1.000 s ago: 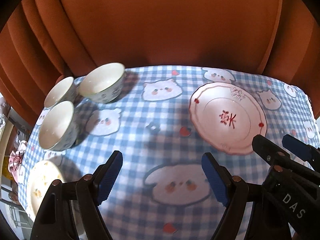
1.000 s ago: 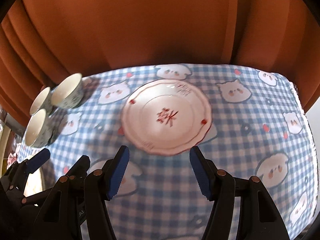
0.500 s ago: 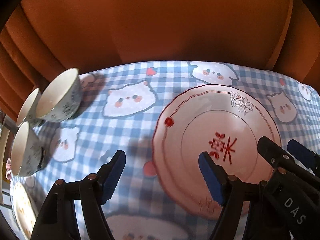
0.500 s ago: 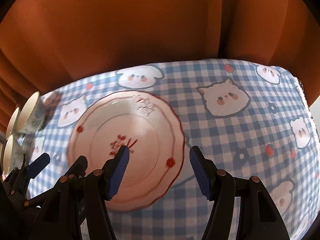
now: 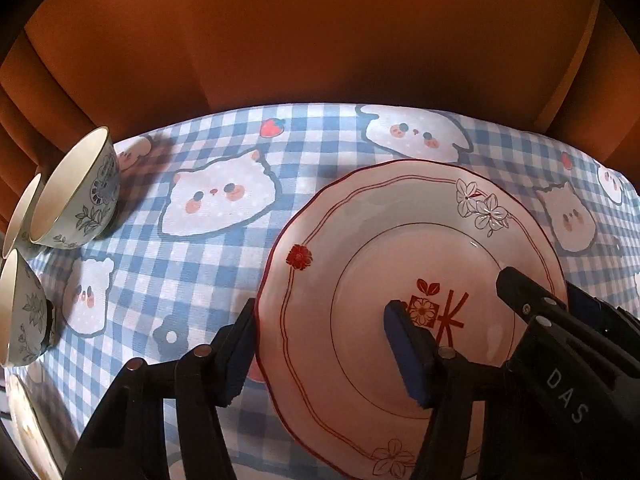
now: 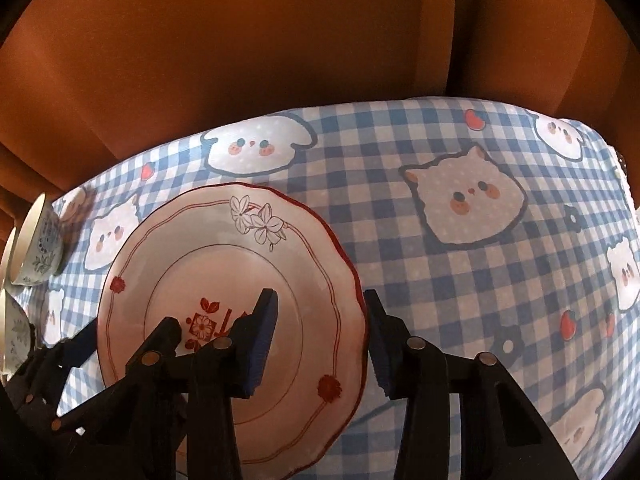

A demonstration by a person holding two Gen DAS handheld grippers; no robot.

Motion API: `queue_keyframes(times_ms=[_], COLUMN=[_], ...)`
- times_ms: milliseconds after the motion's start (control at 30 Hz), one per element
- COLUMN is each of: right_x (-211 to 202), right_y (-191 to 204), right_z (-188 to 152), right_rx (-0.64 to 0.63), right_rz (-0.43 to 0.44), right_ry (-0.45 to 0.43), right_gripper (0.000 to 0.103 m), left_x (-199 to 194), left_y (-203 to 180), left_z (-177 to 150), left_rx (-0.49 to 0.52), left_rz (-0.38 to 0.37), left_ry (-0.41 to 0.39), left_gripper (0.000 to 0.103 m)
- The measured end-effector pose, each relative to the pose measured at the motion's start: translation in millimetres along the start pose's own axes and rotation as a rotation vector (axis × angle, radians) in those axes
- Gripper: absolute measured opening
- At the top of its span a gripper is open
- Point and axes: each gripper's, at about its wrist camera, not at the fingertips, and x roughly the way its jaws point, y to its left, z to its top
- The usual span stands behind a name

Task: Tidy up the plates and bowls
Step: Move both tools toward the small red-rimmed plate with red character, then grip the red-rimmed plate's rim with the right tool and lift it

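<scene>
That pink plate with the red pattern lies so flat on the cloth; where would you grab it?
Probably by the rim, from opposite sides. The plate lies flat, so only its raised scalloped edge gives purchase. The left gripper and right gripper each straddle a side of the rim, one finger over the plate, one outside it, and are closing; neither visibly presses yet.

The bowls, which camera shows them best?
Left wrist: three bowls at the left edge, one with its floral side and inside plain to see. Right wrist shows them smaller, crowded against its left edge and partly cut off.
</scene>
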Motion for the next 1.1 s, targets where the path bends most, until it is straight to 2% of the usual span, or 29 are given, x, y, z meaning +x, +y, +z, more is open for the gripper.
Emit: queue_keyframes(times_ms=[267, 800, 967, 1100], right_x=[-9.9, -49.4, -57.1, -55.0], right_y=[7.8, 45.4, 44.8, 42.4], right_z=[-9.9, -93.6, -111.6, -112.9], right_rx=[-0.006, -0.028, -0.001, -0.006], right_rz=[-0.015, 0.007, 0.021, 0.039], right_ry=[0.013, 0.096, 0.117, 0.126], right_gripper=[0.046, 0.045, 0.045, 0.046], left_x=[-9.9, -48.8, -58.3, -55.7], left_y=[15.1, 52.3, 52.7, 53.1], left_z=[-16.0, -96.3, -105.7, -102.2], left_rx=[0.007, 0.033, 0.030, 0.027], left_rz=[-0.037, -0.019, -0.008, 0.000], left_ry=[0.038, 0.103, 0.092, 0.082], left_gripper=[0.064, 0.063, 0.063, 0.061])
